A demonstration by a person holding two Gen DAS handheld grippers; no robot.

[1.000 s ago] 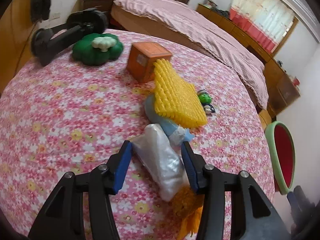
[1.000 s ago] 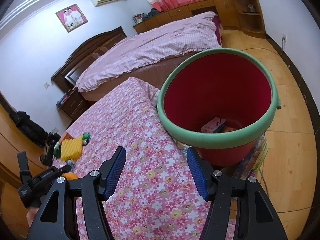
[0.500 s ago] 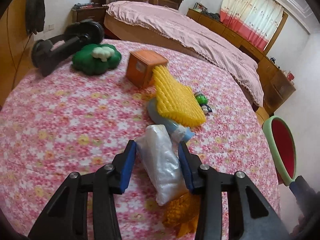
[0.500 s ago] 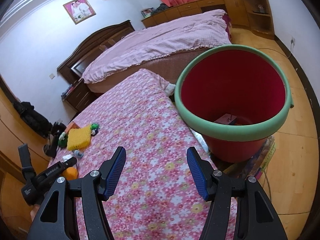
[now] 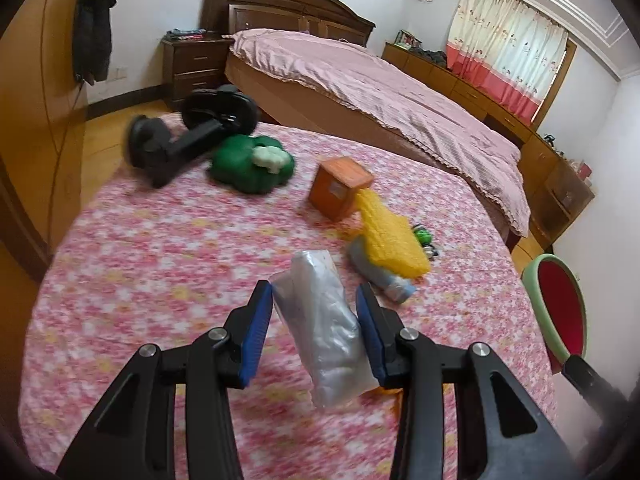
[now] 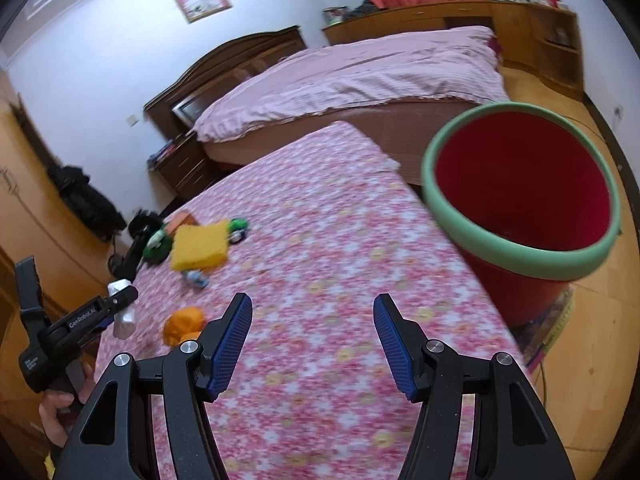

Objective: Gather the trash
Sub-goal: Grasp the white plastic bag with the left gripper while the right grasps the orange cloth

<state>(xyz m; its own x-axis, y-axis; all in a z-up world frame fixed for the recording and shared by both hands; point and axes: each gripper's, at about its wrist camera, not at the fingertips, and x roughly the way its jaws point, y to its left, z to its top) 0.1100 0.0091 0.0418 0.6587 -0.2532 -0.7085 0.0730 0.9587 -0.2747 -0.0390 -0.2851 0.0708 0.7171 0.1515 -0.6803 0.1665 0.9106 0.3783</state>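
Note:
My left gripper (image 5: 316, 320) is shut on a crumpled silver plastic bag (image 5: 320, 320) and holds it above the flowered pink tablecloth (image 5: 160, 260); the bag also shows in the right wrist view (image 6: 122, 312). An orange wrapper (image 6: 184, 322) lies on the cloth beside it. A yellow foam net (image 5: 390, 236) rests over a pale blue bottle (image 5: 384, 276). My right gripper (image 6: 312, 340) is open and empty above the table. The red bin with a green rim (image 6: 520, 200) stands off the table's right edge and shows in the left wrist view (image 5: 560, 304).
An orange box (image 5: 340, 188), a green cushion with a white flower (image 5: 252, 162), a black clamp stand (image 5: 188, 140) and a small green toy (image 5: 422, 236) sit on the far part of the table. A bed (image 5: 360, 80) lies beyond.
My left gripper closed on the silver bag and raised it off the cloth. My right gripper swung left, away from the bin, toward the table.

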